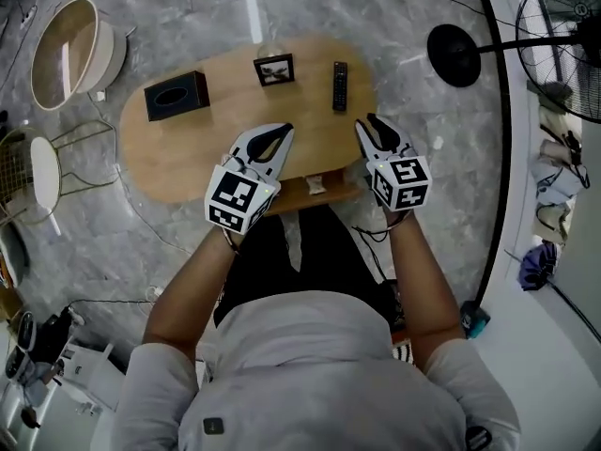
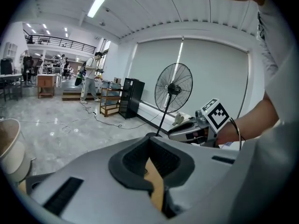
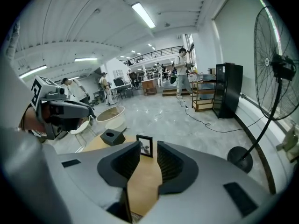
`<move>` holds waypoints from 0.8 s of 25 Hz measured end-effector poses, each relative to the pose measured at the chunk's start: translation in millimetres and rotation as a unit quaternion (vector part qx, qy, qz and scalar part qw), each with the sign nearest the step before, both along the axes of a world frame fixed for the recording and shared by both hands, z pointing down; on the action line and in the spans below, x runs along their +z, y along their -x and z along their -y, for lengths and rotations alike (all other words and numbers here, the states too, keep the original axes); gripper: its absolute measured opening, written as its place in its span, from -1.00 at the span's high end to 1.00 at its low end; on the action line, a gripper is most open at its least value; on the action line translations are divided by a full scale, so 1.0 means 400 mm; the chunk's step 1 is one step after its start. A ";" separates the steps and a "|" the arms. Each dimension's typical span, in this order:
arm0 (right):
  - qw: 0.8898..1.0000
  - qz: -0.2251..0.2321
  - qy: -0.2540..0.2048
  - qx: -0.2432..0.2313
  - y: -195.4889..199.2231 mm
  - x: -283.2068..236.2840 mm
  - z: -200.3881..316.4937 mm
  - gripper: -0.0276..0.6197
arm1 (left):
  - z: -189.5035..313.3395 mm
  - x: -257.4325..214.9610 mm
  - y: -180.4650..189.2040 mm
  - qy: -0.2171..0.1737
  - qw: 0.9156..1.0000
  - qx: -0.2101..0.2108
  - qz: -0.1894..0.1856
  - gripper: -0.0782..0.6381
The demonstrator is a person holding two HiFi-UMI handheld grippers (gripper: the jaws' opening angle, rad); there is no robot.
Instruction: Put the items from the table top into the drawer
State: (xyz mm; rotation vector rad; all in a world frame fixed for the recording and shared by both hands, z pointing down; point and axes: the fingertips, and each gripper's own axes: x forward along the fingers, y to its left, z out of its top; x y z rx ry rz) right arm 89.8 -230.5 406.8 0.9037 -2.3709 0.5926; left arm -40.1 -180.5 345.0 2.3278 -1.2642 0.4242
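Nearby, left hand-held gripper [image 1: 281, 132] sits together, right hand-held gripper [image 1: 368, 123] apart, frame [image 1: 274, 69] and remote [image 1: 340, 85] beyond.

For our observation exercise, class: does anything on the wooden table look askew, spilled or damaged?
Nothing stands out. The tissue box, picture frame and remote sit apart on the table, intact, with nothing spilled.

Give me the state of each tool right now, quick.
Left tool: closed, tips together, holding nothing.
Right tool: partly open, nothing between its jaws.
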 end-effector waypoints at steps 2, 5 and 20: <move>1.000 -0.003 0.012 0.001 0.004 0.060 0.017 0.49 | 0.014 0.047 -0.003 0.008 1.000 -0.001 0.001 0.76; 0.999 -0.009 0.029 0.015 0.006 0.157 0.049 0.43 | 0.038 0.123 -0.004 0.018 1.000 -0.001 0.002 0.76; 0.992 -0.041 0.100 0.064 0.010 0.624 0.124 0.25 | 0.065 0.533 0.021 0.083 0.997 -0.010 -0.004 0.76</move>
